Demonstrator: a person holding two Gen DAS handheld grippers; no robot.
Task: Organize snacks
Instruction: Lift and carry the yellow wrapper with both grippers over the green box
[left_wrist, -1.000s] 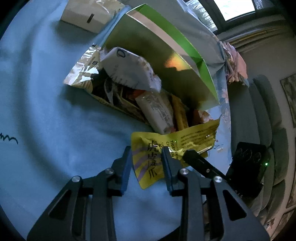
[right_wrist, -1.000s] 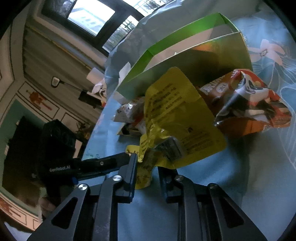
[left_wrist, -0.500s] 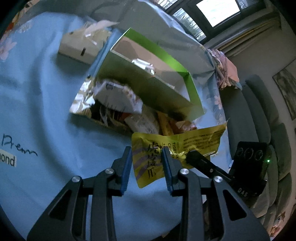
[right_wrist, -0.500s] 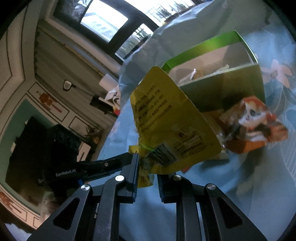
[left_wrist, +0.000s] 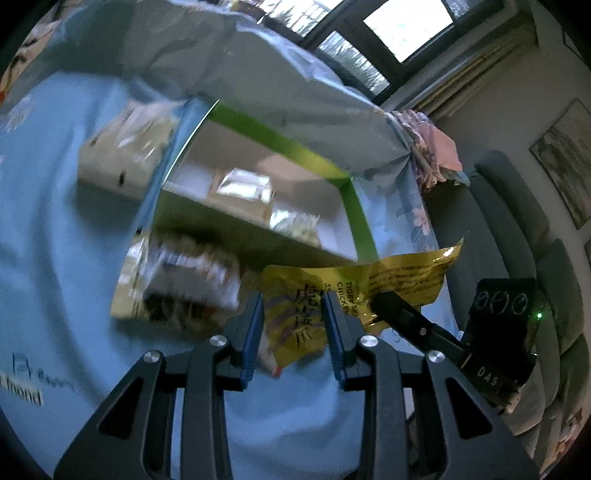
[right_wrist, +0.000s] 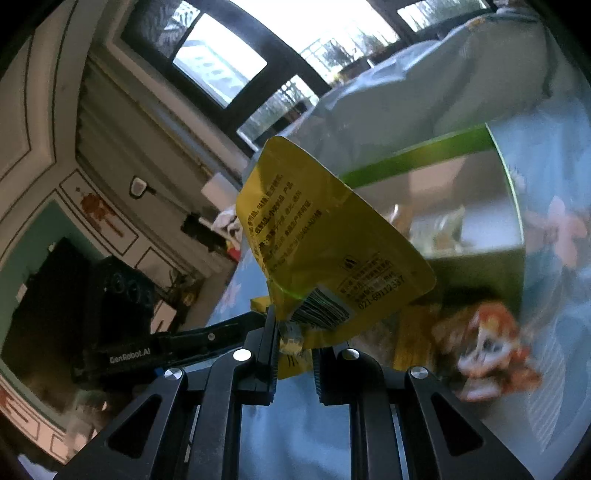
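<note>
A yellow snack packet (left_wrist: 402, 277) with black Chinese lettering hangs in the air between both grippers, lifted off the blue cloth. My left gripper (left_wrist: 293, 332) is shut on its near end, blue pads on either side. My right gripper (right_wrist: 295, 354) pinches the barcode corner of the same yellow snack packet (right_wrist: 325, 240), and its jaws are still closing on it. The right gripper's fingertip (left_wrist: 388, 302) shows clamped on the packet in the left wrist view. Behind stands an open green box (left_wrist: 284, 144) with a few packets inside. A blurred pile of snacks (left_wrist: 192, 273) lies in front of the box.
An orange and white snack bag (right_wrist: 491, 343) lies on the blue cloth beside the green box (right_wrist: 417, 155). A beige carton (left_wrist: 125, 155) sits left of the box. A grey sofa (left_wrist: 517, 221) stands off to the right, and windows are behind.
Both grippers have risen together with the yellow packet, lifting it off the snack pile. The box's inside has come into view, and the right jaws have narrowed slightly.
</note>
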